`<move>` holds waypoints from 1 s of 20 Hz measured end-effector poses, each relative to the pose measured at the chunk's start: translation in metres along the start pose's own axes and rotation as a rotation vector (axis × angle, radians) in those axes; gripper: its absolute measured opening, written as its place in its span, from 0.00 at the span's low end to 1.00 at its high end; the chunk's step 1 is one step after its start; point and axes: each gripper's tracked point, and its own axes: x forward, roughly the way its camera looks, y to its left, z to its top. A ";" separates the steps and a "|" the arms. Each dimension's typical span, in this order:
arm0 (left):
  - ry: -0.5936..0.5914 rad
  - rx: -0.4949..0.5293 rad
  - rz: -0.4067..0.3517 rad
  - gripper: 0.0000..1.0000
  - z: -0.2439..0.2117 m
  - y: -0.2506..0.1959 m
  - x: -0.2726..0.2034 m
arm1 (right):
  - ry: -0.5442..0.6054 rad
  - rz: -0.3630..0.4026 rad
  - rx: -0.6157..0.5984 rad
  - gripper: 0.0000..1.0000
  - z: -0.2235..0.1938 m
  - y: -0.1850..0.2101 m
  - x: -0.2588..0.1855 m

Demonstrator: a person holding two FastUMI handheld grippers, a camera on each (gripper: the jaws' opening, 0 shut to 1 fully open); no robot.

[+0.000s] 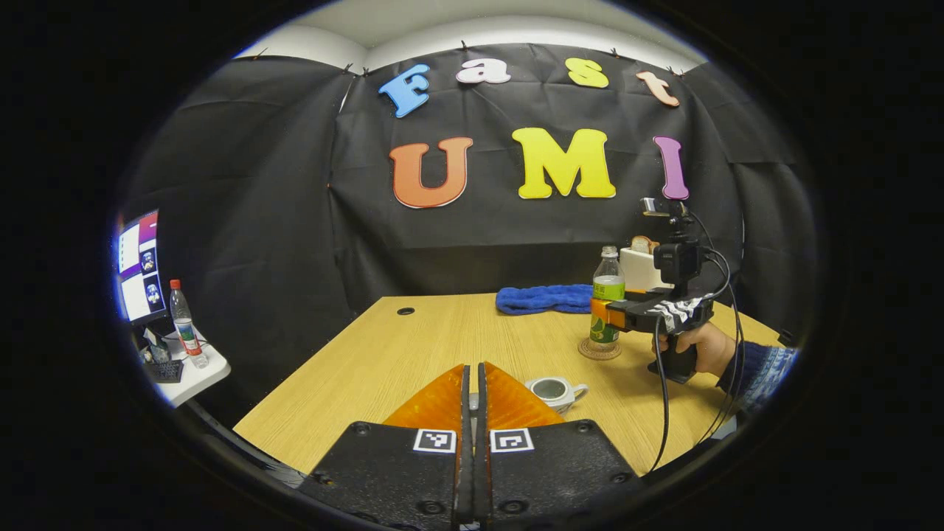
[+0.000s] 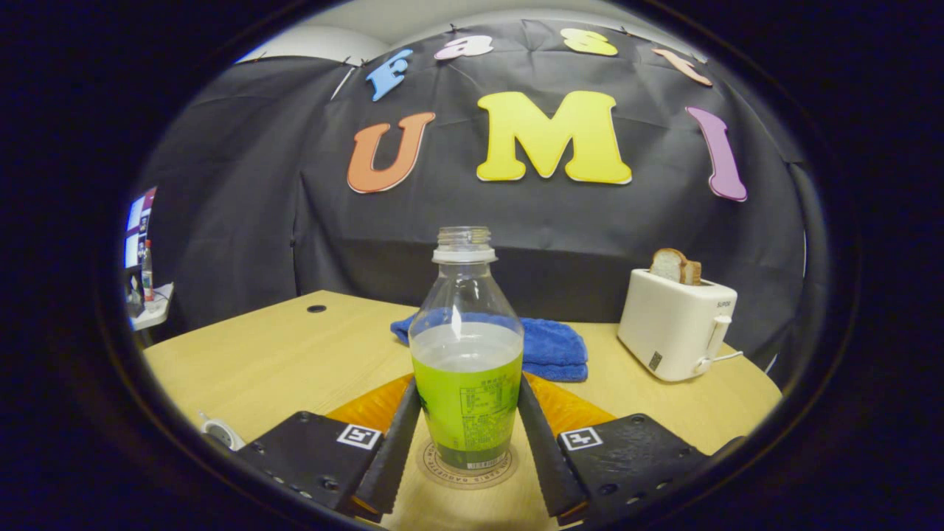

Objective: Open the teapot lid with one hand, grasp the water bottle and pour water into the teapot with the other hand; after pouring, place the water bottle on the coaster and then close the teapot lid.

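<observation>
Right tongs (image 2: 466, 435) hugging the water bottle (image 2: 466, 369), standing on the coaster (image 2: 467, 472). Left tongs (image 1: 472, 394) squeezed tight together, holding nothing, just above the lidless teapot (image 1: 553, 391) on the worktop (image 1: 413, 346).

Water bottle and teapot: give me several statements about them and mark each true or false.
1. The water bottle stands upright on the coaster. True.
2. The bottle has its cap on. False: its neck is open.
3. The right gripper has a finger on either side of the bottle. True.
4. The teapot has its lid on. False: its top is open.
5. The left gripper is wide open. False: its fingers are together.
</observation>
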 end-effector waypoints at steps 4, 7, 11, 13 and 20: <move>0.003 0.004 -0.001 0.03 0.001 -0.002 0.001 | 0.011 0.015 -0.002 0.75 -0.002 0.003 -0.001; 0.003 0.010 -0.003 0.03 -0.001 -0.004 0.000 | -0.016 0.024 -0.007 0.91 0.007 0.004 -0.008; -0.007 0.018 -0.014 0.03 0.002 -0.010 0.000 | -0.046 0.035 -0.019 0.96 0.019 0.005 -0.026; -0.015 0.021 -0.021 0.03 0.005 -0.015 -0.001 | -0.073 0.037 -0.026 0.96 0.030 0.004 -0.040; -0.064 -0.018 -0.060 0.03 0.013 -0.029 0.012 | -0.163 0.058 -0.031 0.96 0.037 -0.016 -0.101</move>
